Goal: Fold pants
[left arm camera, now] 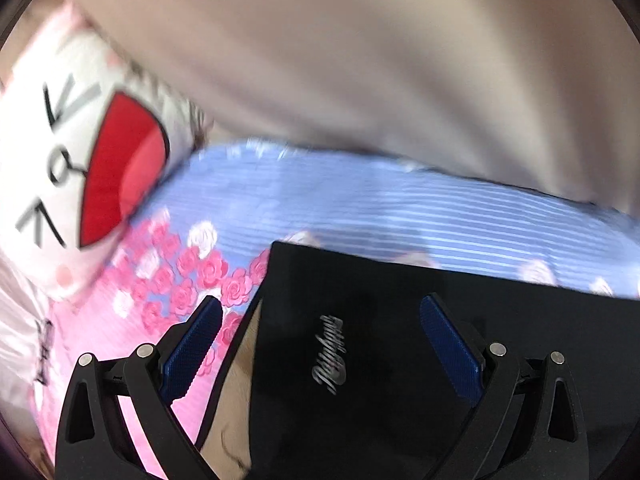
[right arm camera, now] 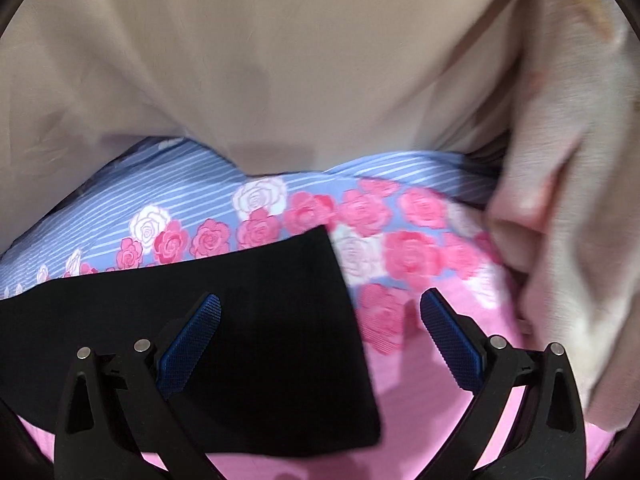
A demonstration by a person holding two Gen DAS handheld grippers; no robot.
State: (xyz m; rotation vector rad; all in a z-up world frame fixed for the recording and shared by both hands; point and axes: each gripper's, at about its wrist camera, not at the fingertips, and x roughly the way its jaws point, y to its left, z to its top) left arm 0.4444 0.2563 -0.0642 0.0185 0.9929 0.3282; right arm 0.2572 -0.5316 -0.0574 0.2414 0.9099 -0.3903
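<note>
Blue ribbed pads line my fingers, and on both sides they stand spread wide with nothing pinched between them. My left gripper hangs over the black pants, just inside their left edge, with the silver lettering between the fingers; I cannot tell whether the tips touch the cloth. My right gripper straddles the opposite edge of the pants: its left finger is over the black cloth, its right finger over the bare pink of the bedsheet.

The pants lie flat as a neat rectangle on the rose-printed sheet, so I judge the fold well along or finished.

What worries me is closing either hand now. The cloth is thin and lies flat on a soft sheet, so a pinch could catch the sheet along with the pants, or lift only the top layer and pull the stack askew.

Further out, a white cushion with a red cartoon mouth sits at the left, a crumpled pale blanket at the right, and a beige curtain hangs behind.
</note>
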